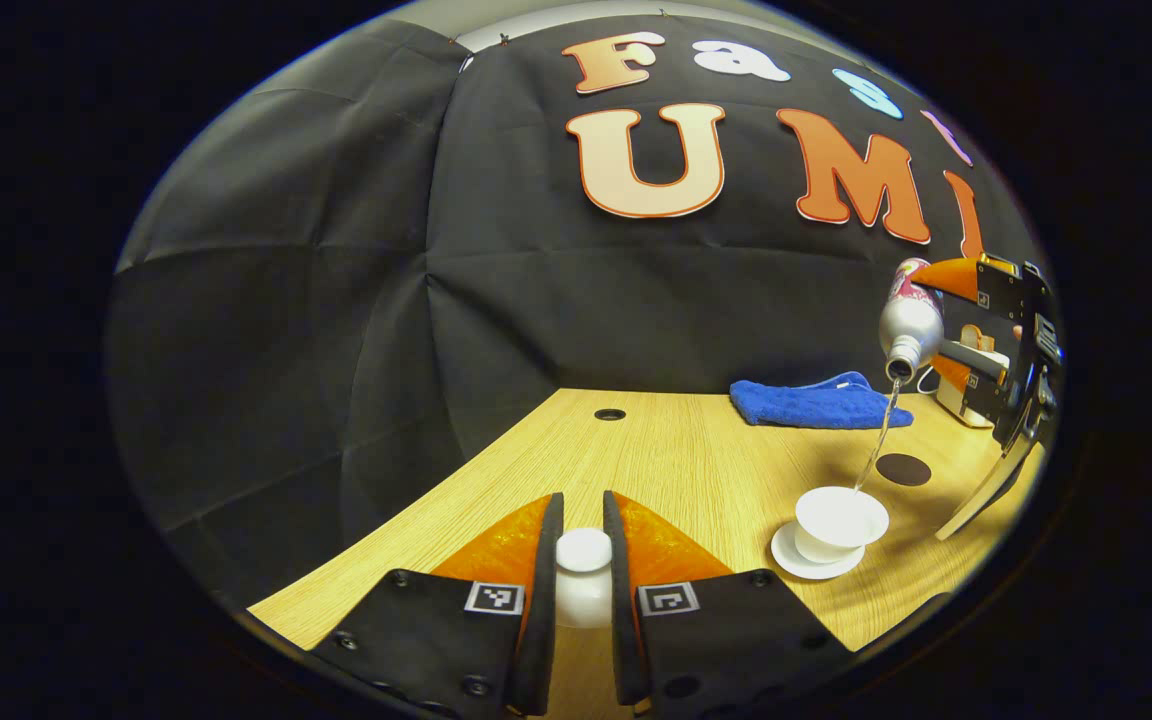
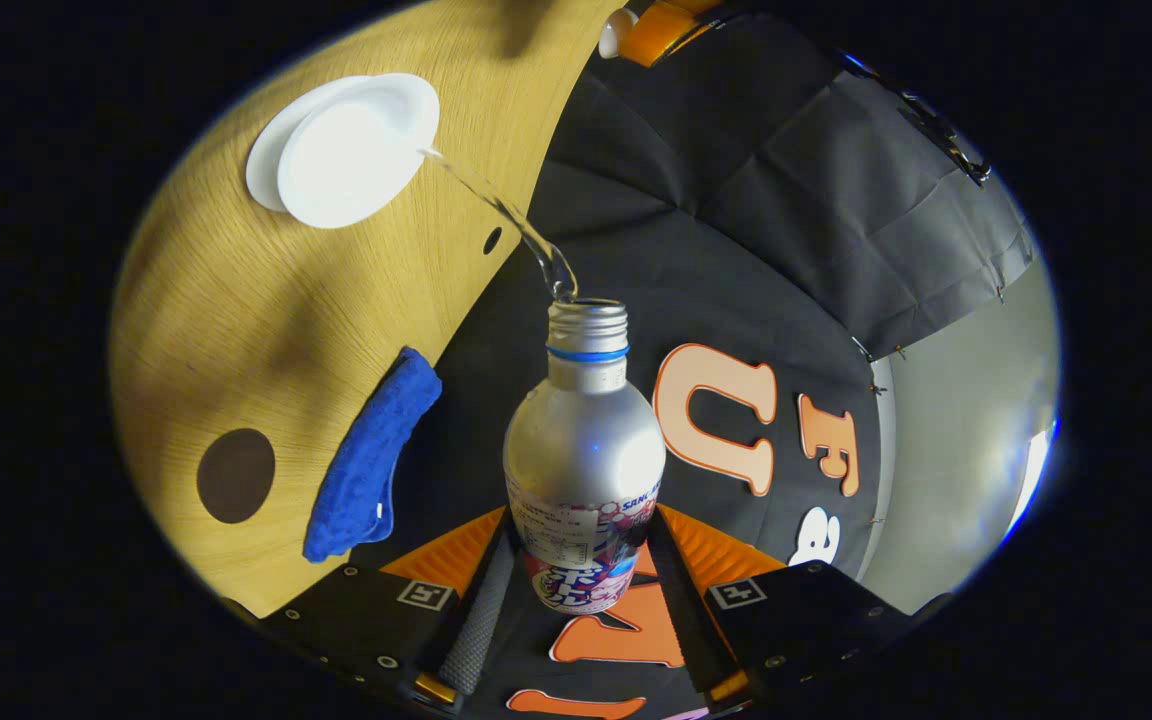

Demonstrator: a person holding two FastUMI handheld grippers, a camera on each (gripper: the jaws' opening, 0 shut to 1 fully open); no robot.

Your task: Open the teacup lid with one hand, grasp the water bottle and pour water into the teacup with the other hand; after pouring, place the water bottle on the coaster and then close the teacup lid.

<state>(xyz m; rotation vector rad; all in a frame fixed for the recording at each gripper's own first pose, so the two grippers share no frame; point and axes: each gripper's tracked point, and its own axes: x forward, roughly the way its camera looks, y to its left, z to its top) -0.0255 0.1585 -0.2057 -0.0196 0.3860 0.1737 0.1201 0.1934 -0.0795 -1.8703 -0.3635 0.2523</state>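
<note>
My left gripper (image 1: pixel 583 560) pinches the teacup lid (image 1: pixel 583 552) above the table (image 1: pixel 676 460). My right gripper (image 2: pixel 576 580) clamps the water bottle (image 2: pixel 584 450), tipped so water (image 2: pixel 496 205) streams into the teacup (image 1: pixel 839 520) on its saucer (image 1: pixel 811 563), near the coaster (image 1: pixel 903 469) and blue cloth (image 1: pixel 816 402).

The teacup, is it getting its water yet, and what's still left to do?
Yes. The lid is off, held in the left tongs. The right tongs tip the bottle, and water streams into the teacup. Left to do: stand the bottle on the brown coaster, then put the lid back on.
</note>
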